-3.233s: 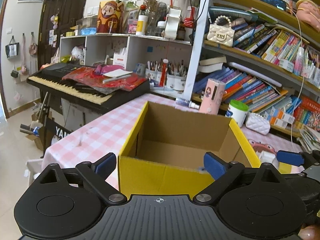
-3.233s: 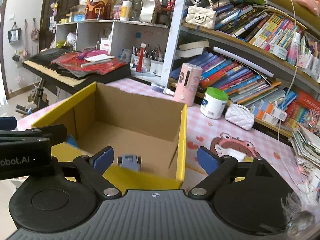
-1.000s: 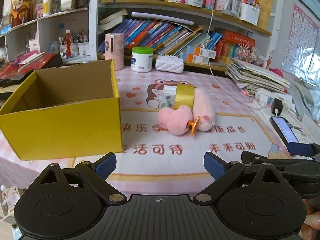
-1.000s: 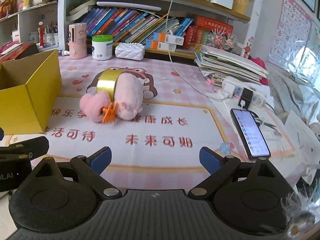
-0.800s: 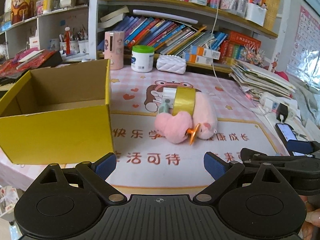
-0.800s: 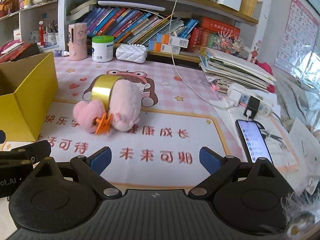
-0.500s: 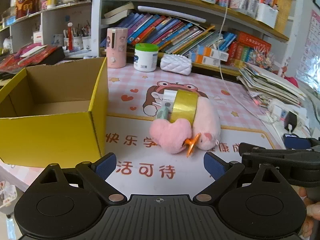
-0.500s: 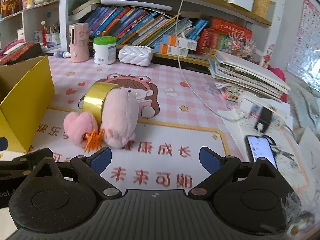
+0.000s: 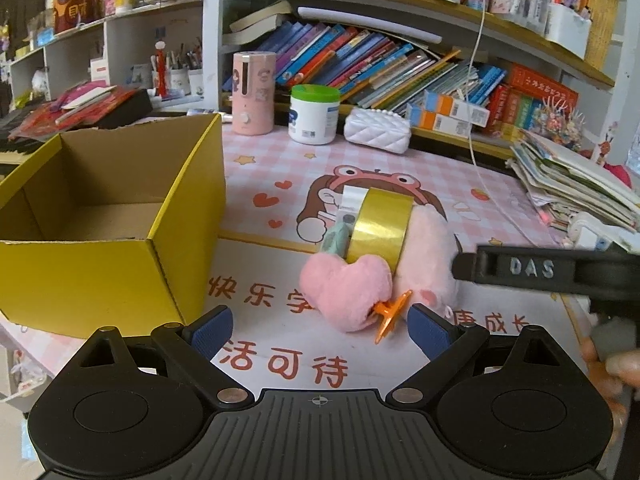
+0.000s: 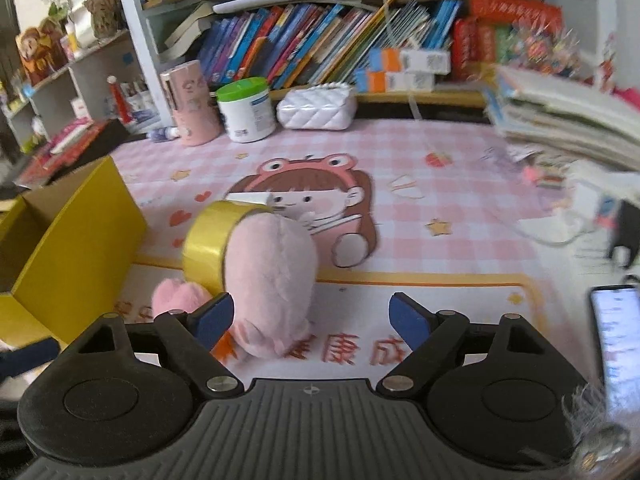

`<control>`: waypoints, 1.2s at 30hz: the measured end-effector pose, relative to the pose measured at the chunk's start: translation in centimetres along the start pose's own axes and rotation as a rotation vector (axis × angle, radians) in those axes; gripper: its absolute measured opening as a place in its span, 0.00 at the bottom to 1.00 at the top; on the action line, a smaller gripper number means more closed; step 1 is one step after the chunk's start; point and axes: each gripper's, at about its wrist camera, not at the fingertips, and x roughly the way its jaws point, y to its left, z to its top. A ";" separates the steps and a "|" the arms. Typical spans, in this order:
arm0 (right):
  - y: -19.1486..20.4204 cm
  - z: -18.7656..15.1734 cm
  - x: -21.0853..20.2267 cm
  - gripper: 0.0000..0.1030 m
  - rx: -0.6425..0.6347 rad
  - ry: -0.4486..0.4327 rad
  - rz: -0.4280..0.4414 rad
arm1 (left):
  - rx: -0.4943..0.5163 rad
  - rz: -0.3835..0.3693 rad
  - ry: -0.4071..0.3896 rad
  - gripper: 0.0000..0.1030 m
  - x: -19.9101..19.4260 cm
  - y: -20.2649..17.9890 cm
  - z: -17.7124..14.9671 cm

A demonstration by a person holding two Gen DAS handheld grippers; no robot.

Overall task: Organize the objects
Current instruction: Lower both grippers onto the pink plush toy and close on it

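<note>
Closer now, the closing right hand-held gripper [image 10: 310,316], marked "DAS", nears the pink plush [image 10: 268,276]; left hand-held gripper [image 9: 318,330] gapes empty.

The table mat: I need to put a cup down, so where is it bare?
Free: the mat between the pink plush and the phone; also the strip between the yellow box and the pink heart. Crowded: the gold tape roll cluster, and the back edge by the jar.

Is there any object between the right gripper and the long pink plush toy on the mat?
Nothing visible stands between them. The right gripper is closing with the long pink plush toy just ahead of its left finger, not gripped. A gold tape roll leans beside the toy, toward the yellow cardboard box.
</note>
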 end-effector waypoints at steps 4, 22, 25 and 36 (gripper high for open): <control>-0.6 1.1 2.1 0.82 0.022 0.043 0.081 | 0.002 0.018 0.005 0.93 0.1 -0.3 0.0; -2.3 2.9 4.2 0.41 0.030 0.091 0.225 | -0.060 0.005 0.043 0.93 3.4 -1.6 1.5; -3.8 2.9 2.2 0.41 0.061 0.046 0.172 | -0.112 0.001 0.067 0.92 5.0 -1.7 2.0; -4.7 1.8 -0.6 0.41 -0.027 0.003 0.063 | -0.194 0.073 0.176 0.76 9.9 -1.7 2.0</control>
